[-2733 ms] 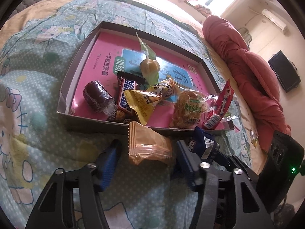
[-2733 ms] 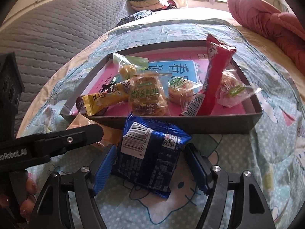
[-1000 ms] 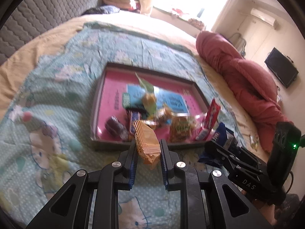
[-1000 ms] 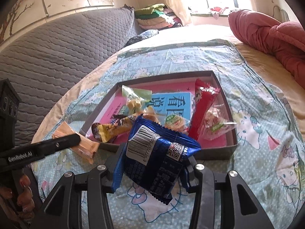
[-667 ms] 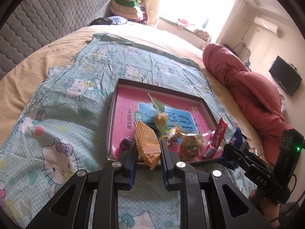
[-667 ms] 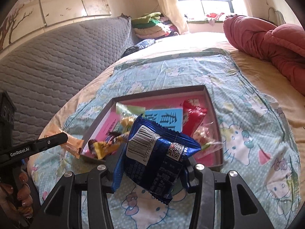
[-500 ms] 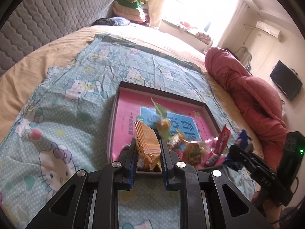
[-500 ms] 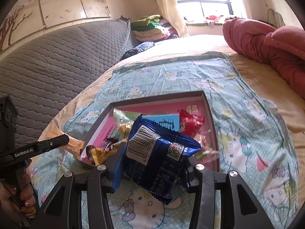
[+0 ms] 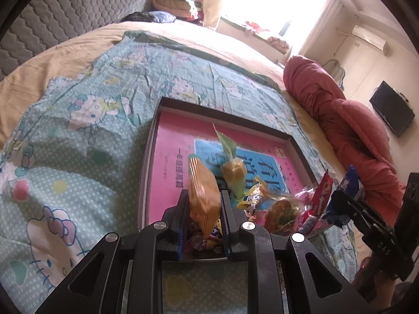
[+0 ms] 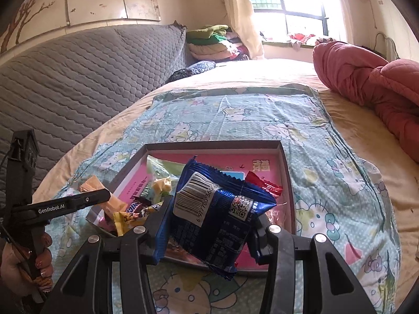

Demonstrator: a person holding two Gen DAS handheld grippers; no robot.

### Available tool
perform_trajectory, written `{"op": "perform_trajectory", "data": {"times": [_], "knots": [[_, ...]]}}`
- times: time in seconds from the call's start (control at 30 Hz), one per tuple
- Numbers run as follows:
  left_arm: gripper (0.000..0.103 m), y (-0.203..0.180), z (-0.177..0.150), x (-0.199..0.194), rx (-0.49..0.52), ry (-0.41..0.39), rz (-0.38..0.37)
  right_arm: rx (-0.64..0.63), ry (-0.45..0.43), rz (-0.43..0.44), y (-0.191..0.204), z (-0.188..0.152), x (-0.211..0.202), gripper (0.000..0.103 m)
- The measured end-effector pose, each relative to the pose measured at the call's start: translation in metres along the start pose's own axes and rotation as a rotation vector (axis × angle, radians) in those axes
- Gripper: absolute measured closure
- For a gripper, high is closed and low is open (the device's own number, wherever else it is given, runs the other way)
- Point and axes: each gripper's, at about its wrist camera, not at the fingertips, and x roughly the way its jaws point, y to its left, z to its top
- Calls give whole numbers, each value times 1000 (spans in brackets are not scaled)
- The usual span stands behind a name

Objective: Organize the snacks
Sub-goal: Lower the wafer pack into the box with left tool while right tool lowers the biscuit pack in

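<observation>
Left wrist view: our left hand-held gripper [image 9: 203,205] clamps an orange packet [image 9: 203,191], our right hand-held gripper [image 10: 210,225] a blue packet [image 10: 217,217]; ahead, the tray [image 9: 150,141] holds most snacks.

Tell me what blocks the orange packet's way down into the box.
The orange wrapped packet in the left claw hangs above snacks piled at the grey pink-lined box's near end; the far pink floor is bare.

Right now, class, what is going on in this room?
A person is sorting snacks into a shallow box on a bed. The left gripper is shut on an orange packet, held above the box's near end. The right gripper is shut on a blue packet, also over the box. Several snacks already lie inside.
</observation>
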Motion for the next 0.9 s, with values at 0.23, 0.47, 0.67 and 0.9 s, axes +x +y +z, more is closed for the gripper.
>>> {"op": "perform_trajectory", "data": {"times": [0.23, 0.47, 0.67, 0.9], "knots": [[81, -1, -4, 10, 12, 41, -2, -21, 38, -2, 0, -1, 15, 54], [81, -2, -4, 12, 18, 45, 3, -57, 65, -3, 6, -5, 28, 54], [81, 1, -2, 12, 14, 44, 9, -82, 83, 7, 11, -6, 40, 54], [81, 2, 0, 13, 16, 45, 20, -117, 104, 43, 22, -10, 49, 54]]}}
